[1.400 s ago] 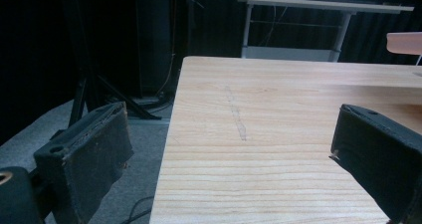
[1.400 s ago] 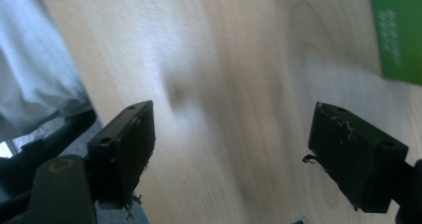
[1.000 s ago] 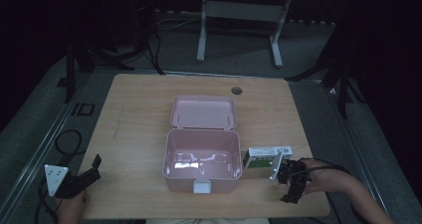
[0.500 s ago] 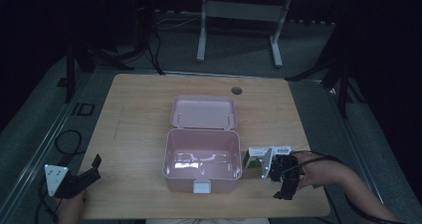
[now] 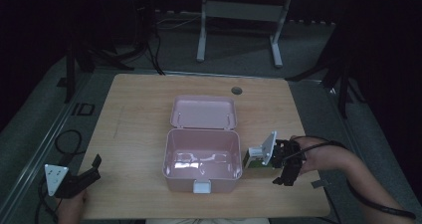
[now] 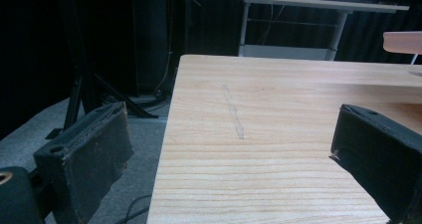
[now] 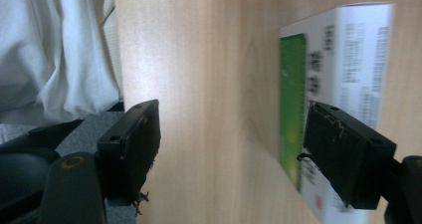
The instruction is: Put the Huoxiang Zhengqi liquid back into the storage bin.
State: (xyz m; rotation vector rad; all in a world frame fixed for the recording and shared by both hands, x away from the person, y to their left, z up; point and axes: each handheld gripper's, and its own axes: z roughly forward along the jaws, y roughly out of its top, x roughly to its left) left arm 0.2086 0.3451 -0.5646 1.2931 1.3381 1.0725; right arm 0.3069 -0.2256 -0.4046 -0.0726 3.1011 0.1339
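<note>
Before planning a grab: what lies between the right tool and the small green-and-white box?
Nothing: right tool has bare table between its jaws, box just beyond, in the right gripper view.

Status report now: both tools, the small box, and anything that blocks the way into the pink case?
Left tool open, at table corner. Right tool open, jaws just closing slightly, nothing gripped. Green-white box lies beside open pink case. Nothing blocks the way.

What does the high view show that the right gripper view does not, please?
High view: the open pink box, its lid laid back, and the left gripper by the table's near corner. Right gripper view: blurred print on the carton and white cloth past the table edge. Both: the wooden table, the green-and-white carton and the open right gripper.
</note>
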